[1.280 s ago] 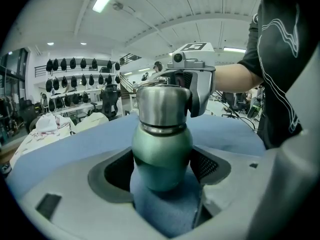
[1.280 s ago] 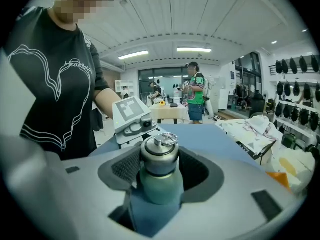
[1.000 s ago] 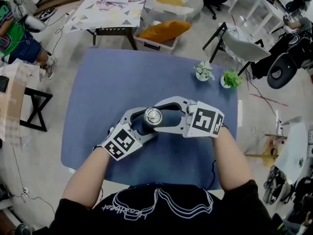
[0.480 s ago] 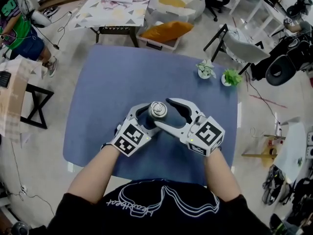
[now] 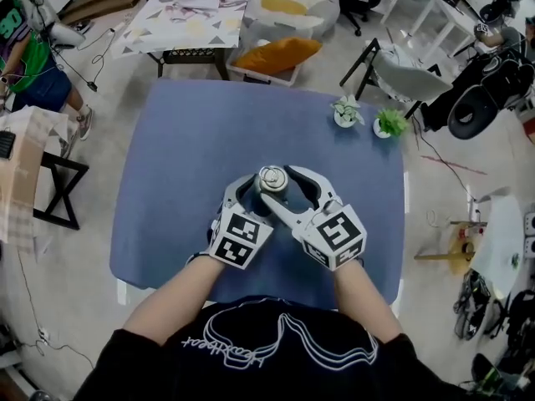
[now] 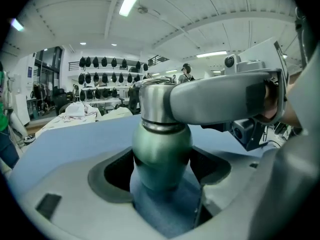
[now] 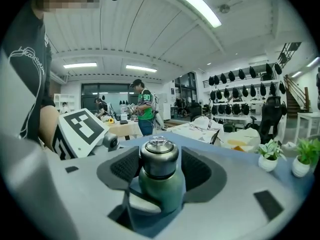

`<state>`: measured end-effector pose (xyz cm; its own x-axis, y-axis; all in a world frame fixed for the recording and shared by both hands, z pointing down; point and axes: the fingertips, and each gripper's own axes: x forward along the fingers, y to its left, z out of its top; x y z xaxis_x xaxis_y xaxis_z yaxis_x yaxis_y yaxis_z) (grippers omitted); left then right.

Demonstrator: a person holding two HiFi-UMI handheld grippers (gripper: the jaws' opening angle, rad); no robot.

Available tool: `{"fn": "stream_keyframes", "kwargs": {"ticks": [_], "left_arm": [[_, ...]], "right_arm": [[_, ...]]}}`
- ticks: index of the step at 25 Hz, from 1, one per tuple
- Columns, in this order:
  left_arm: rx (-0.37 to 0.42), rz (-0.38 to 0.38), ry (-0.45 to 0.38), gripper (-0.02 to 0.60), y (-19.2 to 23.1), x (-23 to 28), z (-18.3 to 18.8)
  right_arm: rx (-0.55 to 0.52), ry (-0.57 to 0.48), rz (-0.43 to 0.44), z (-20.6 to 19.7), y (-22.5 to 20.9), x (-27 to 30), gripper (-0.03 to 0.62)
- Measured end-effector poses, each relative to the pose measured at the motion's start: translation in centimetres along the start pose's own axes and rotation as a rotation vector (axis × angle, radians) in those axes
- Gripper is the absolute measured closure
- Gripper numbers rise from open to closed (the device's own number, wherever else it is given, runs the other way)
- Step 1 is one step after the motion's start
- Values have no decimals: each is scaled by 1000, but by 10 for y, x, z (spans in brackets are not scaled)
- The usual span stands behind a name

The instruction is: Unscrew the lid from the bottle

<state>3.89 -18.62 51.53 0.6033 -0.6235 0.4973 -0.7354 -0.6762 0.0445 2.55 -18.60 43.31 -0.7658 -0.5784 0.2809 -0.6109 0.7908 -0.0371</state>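
A green bottle (image 6: 161,154) with a steel lid (image 5: 272,177) stands upright on the blue table (image 5: 184,157), a little in front of its middle. My left gripper (image 5: 256,197) comes in from the lower left and is shut on the bottle's body, with both pads against it in the left gripper view. My right gripper (image 5: 277,182) reaches from the lower right. Its jaws have just been closing with the lid (image 7: 158,156) between them. The pads stand close on either side of the lid and a thin gap shows at one side. One right finger (image 6: 220,101) lies beside the lid.
Two small potted plants (image 5: 347,114) (image 5: 389,125) stand at the table's far right corner. Beyond the far edge are a bin with an orange cushion (image 5: 280,53) and a cloth-covered side table (image 5: 188,11). A chair (image 5: 401,65) is at the right. A person (image 5: 25,57) stands far left.
My right gripper has swung from the bottle's right side round toward my body, still about the lid. The left gripper's cube has shifted right and rolled a little. The bottle stays in place.
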Motion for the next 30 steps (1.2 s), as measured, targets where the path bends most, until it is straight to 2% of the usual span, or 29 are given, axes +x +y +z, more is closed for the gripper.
{"fn": "stream_keyframes", "kwargs": {"ticks": [3, 12, 19, 30], "left_arm": [[-1, 7, -18, 233, 0, 0, 2], [22, -25, -34, 233, -1, -1, 4], [87, -129, -59, 233, -3, 0, 5], [204, -346, -54, 233, -5, -3, 4]], "right_arm": [[-10, -3, -21, -2, 1, 3, 349], [-25, 14, -12, -3, 1, 2, 350], [-83, 49, 92, -4, 2, 2, 350], [-163, 109, 326, -5, 6, 4, 350]]}}
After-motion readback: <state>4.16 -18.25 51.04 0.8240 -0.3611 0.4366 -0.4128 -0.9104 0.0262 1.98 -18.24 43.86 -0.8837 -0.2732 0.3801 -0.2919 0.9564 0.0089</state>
